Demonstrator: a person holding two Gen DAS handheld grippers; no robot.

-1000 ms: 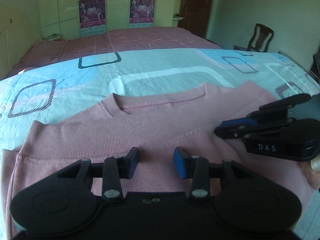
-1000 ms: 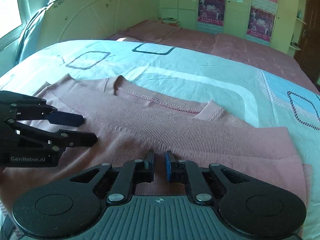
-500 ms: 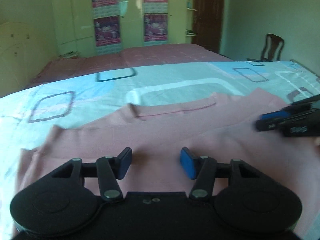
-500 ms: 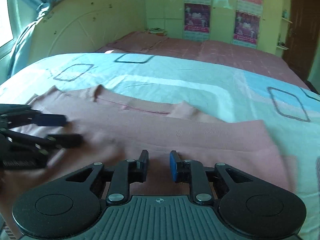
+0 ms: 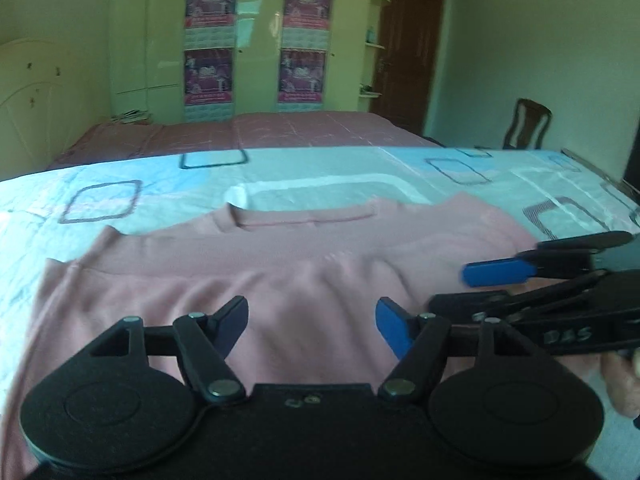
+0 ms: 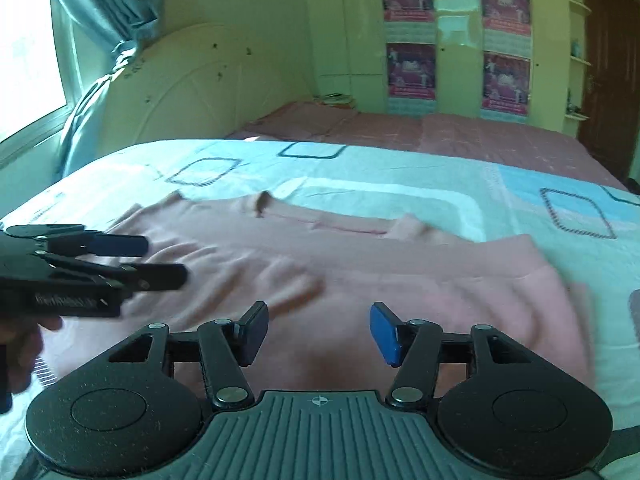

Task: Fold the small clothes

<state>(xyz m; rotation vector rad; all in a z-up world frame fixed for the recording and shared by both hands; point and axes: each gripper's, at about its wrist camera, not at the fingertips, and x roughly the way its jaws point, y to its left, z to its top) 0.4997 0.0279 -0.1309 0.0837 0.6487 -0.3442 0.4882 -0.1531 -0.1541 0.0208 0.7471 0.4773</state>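
A pink ribbed sweater (image 5: pixel 304 276) lies folded across the blue patterned bedsheet, neckline at the far side; the right wrist view shows this sweater (image 6: pixel 400 272) too. My left gripper (image 5: pixel 312 322) hovers over its near edge, jaws opening, nothing between the pads. My right gripper (image 6: pixel 318 330) hangs above the near edge further right, jaws also opening and empty. Each gripper shows in the other's view: the right gripper (image 5: pixel 472 284) comes in from the right, the left gripper (image 6: pixel 156 260) from the left.
The bedsheet (image 5: pixel 360 176) covers the near bed. A second bed with a maroon cover (image 5: pixel 248 132) lies beyond it. A wardrobe with posters (image 5: pixel 256 40) lines the far wall. A wooden chair (image 5: pixel 526 124) stands at the right, a headboard (image 6: pixel 188 92) and curtain at the left.
Both grippers have opened wider and drawn back from the sweater toward its near edge. The sweater lies released on the sheet, and more of the room shows above it.
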